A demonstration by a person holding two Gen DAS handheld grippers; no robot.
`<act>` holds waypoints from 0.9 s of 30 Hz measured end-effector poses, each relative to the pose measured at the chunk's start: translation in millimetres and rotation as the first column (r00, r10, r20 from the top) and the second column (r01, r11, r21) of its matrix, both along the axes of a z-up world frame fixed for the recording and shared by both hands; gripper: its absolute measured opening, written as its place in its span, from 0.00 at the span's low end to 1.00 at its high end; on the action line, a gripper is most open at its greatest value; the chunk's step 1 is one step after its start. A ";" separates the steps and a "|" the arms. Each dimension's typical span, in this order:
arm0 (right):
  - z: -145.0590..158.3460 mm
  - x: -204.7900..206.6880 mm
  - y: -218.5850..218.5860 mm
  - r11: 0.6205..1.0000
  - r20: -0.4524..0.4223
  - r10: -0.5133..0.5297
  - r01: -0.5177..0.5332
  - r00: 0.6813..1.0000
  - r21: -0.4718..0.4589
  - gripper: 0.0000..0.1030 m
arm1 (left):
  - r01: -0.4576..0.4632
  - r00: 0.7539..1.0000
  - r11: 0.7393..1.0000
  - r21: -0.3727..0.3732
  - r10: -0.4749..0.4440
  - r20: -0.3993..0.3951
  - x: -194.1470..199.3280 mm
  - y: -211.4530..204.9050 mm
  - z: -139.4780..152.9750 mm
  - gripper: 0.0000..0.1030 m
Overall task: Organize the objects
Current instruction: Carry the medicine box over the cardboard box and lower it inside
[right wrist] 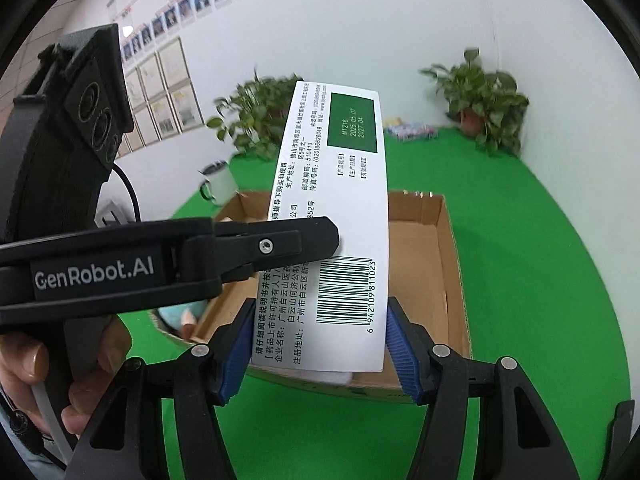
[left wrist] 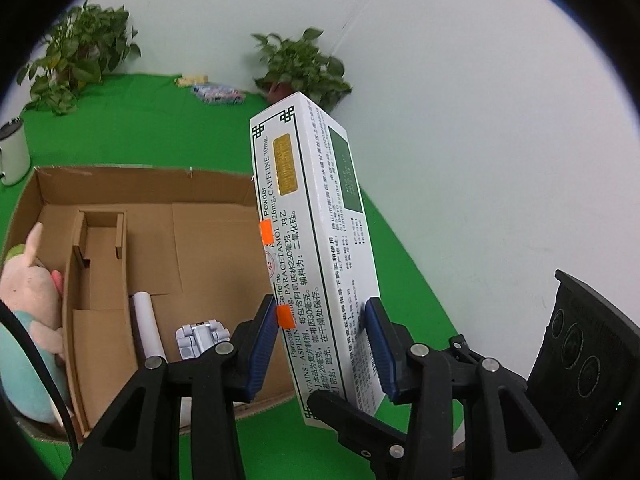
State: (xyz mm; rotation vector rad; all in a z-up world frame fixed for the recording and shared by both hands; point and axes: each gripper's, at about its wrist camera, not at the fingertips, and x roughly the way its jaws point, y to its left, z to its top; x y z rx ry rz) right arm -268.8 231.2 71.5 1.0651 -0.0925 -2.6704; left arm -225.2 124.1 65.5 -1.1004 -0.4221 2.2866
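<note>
We hold a white medicine box (left wrist: 316, 248) in the middle of the frame, raised above the green table cover (left wrist: 160, 128). In the left wrist view our left gripper (left wrist: 326, 344) pinches its lower end, blue pads (left wrist: 262, 348) pressed on both sides. In the right wrist view our right gripper (right wrist: 320, 344) also has its pads against the box's (right wrist: 340, 220) two edges near the barcode, so both tools clamp it together; the left gripper (right wrist: 304, 240) crosses in from the left of that frame.

The open cardboard box (left wrist: 208, 196) lies at lower left, holding a plush toy (left wrist: 28, 300), a white roll (left wrist: 148, 326) and a small white gadget (left wrist: 200, 338).

A white mug (left wrist: 12, 152) sits at far left, and potted plants (left wrist: 300, 68) stand against the wall at the top.
</note>
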 end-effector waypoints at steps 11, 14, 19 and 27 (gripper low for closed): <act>-103.7 -64.4 35.4 0.999 0.214 -0.003 0.014 0.977 -0.050 0.57 | 0.030 0.974 0.999 -0.031 -0.022 0.224 -55.8 24.2 -96.7 0.41; -137.6 -73.4 42.7 0.999 0.270 -0.011 0.023 0.963 -0.044 0.56 | 0.039 0.965 0.999 -0.032 -0.030 0.261 -65.3 28.8 -118.2 0.41; -171.5 -90.6 51.2 0.999 0.328 -0.014 0.028 0.944 -0.038 0.56 | 0.046 0.951 0.999 -0.022 -0.037 0.308 -75.6 31.2 -140.1 0.41; -189.3 -100.9 32.0 0.999 0.385 -0.033 0.018 0.922 0.044 0.58 | 0.044 0.932 0.999 -0.003 -0.040 0.360 -81.2 19.9 -158.8 0.45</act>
